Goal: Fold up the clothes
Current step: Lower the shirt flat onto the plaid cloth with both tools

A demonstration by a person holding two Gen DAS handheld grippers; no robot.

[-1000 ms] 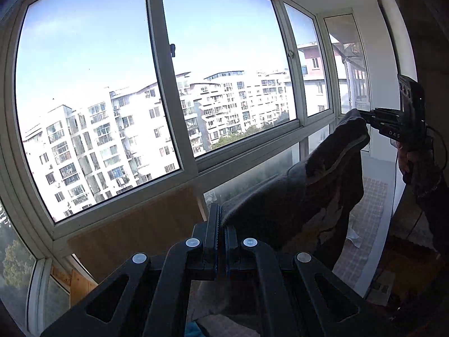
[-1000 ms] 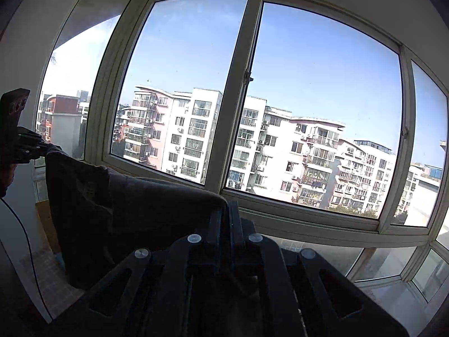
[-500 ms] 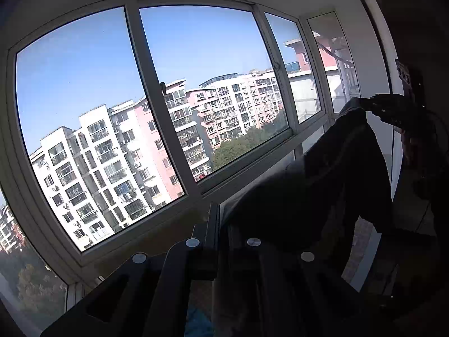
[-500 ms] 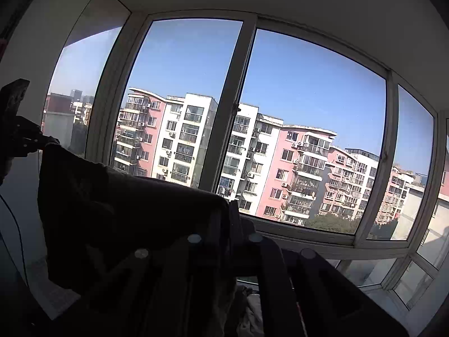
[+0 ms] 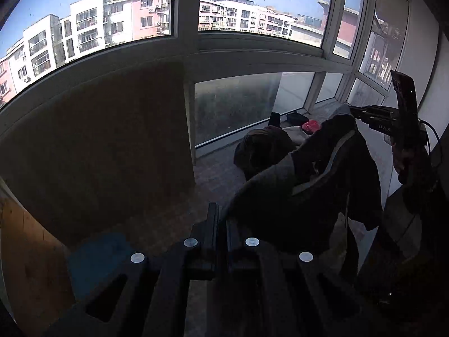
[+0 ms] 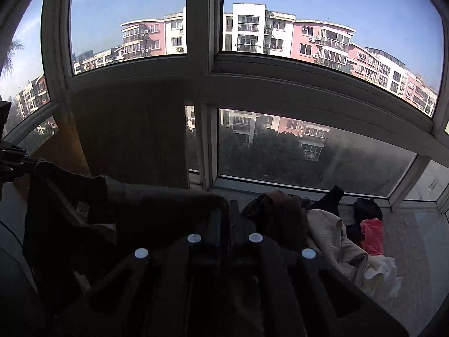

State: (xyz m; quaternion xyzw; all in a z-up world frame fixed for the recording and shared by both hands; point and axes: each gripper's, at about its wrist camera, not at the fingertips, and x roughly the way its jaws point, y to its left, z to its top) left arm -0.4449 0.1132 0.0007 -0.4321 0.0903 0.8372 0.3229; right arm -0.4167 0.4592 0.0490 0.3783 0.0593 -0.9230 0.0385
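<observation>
A dark garment (image 5: 303,196) is pinched at one edge by the pressed-together jaws of the left gripper (image 5: 221,219) and at another edge by the equally tight jaws of the right gripper (image 6: 228,213), so that it is stretched in the air between them. Beyond it, a pile of clothes (image 6: 331,230) is seen lying on the floor (image 6: 404,236) below the window (image 6: 280,22).
</observation>
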